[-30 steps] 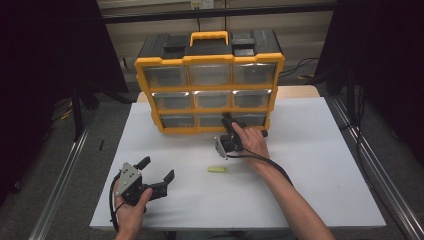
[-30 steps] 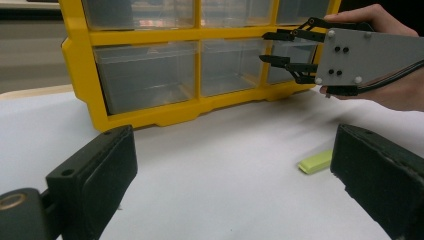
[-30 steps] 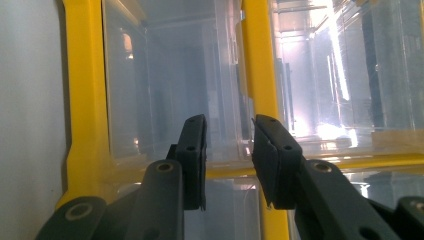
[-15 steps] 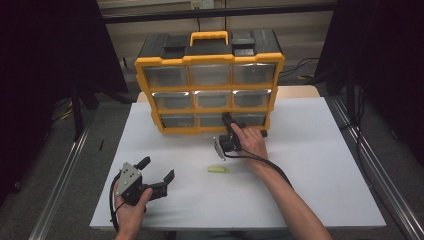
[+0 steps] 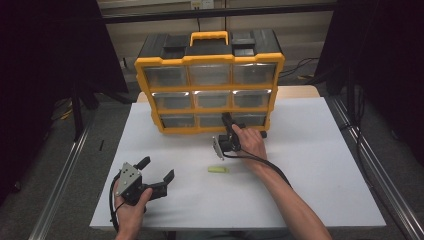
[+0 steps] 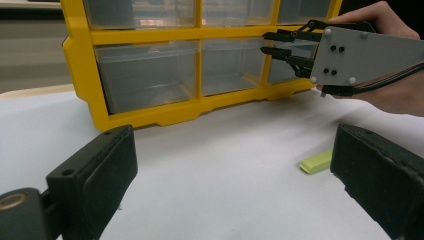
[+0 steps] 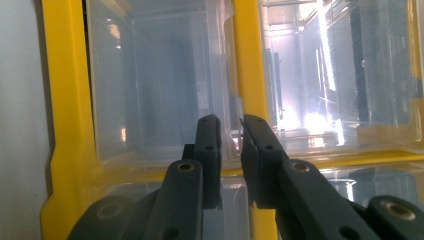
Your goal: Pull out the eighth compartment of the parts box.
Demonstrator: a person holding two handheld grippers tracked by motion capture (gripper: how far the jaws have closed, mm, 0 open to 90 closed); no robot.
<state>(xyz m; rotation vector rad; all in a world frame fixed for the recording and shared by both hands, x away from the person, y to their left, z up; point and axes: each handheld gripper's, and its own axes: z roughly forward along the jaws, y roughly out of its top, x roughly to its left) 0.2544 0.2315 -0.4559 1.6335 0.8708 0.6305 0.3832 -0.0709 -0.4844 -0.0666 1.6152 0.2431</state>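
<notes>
A yellow organizer [image 5: 209,59] with clear drawers stands at the back of the white table [image 5: 320,165]. My right gripper [image 5: 226,119] is turned on its side at the bottom row's middle drawer [image 7: 160,90], near that drawer's right end. Its jaws are nearly together on the drawer's clear top lip. In the left gripper view, the right gripper [image 6: 265,43] is against the drawer fronts. My left gripper [image 5: 158,168] rests open at the front left, holding nothing. A small yellow-green piece [image 5: 218,169] lies on the table between the two grippers, also close in the left gripper view [image 6: 316,162].
The organizer has a black top with a yellow carry handle [image 5: 210,36]. Metal rails [image 5: 65,175] run along both sides of the table. Cables [image 5: 300,70] lie behind the organizer on the right.
My right gripper has edged slightly forward toward the bottom drawer. The left gripper and the yellow-green piece have not moved.
</notes>
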